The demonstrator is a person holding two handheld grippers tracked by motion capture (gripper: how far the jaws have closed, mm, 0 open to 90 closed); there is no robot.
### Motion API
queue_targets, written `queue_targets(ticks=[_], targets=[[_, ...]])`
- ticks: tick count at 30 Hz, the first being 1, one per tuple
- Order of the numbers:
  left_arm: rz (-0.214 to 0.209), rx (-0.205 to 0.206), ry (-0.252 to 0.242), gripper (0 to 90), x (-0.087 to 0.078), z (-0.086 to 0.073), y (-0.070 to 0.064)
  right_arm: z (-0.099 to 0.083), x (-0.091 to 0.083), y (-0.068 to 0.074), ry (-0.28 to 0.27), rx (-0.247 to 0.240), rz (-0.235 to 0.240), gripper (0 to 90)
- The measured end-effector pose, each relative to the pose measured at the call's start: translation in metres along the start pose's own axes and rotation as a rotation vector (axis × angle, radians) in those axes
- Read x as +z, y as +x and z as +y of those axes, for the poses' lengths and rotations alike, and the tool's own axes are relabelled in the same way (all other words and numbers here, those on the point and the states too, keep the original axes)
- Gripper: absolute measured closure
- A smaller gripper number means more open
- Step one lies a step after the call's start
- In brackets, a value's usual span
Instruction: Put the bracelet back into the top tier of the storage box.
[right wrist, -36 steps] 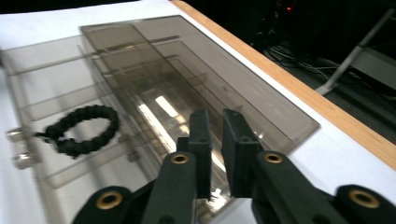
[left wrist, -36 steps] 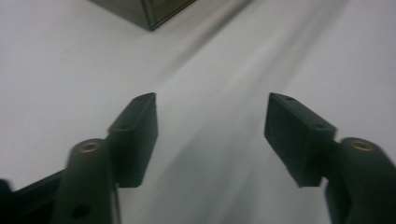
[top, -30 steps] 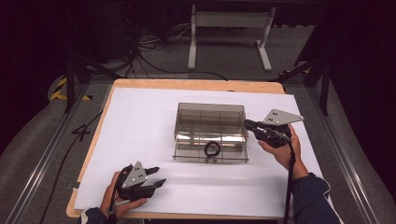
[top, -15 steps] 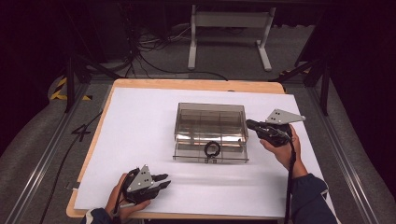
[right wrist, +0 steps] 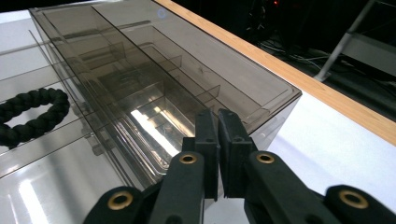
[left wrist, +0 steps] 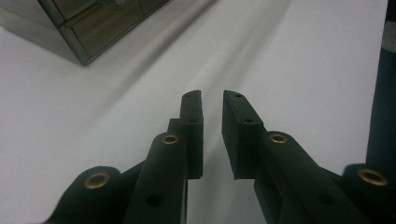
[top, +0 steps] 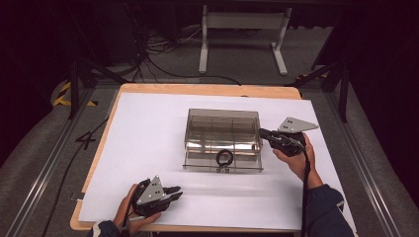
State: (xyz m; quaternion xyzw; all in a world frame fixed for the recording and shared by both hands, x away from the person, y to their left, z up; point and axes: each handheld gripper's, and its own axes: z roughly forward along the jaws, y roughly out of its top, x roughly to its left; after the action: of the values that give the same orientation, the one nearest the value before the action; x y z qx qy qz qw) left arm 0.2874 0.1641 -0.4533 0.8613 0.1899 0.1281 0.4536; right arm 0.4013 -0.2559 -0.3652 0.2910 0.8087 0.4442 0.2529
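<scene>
Left tongs (top: 170, 193) shifted rightward along near counter (top: 148, 128) edge since earlier frame, jaws slightly parted, empty; right tongs (top: 262, 132) closed, empty, tips at right wall of clear box (top: 222, 129); black cord ring (top: 225, 158) on box's front tray, well left of right tongs, partly cut off in right gripper view

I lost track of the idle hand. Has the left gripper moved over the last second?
Yes. The left gripper has slid right along the table's near edge, ending closer to the clear box.

white sheet (top: 148, 148) on wooden table (top: 197, 89) | metal stand (top: 242, 22) | floor cables (top: 158, 54)
</scene>
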Motion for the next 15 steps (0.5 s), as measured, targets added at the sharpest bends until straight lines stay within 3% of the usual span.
queue_targets(ticks=[15], targets=[[0.019, 0.041, -0.011, 87.6, 0.022, 0.021, -0.009, -0.002, 0.0, 0.001, -0.014, 0.026, -0.014, 90.0]])
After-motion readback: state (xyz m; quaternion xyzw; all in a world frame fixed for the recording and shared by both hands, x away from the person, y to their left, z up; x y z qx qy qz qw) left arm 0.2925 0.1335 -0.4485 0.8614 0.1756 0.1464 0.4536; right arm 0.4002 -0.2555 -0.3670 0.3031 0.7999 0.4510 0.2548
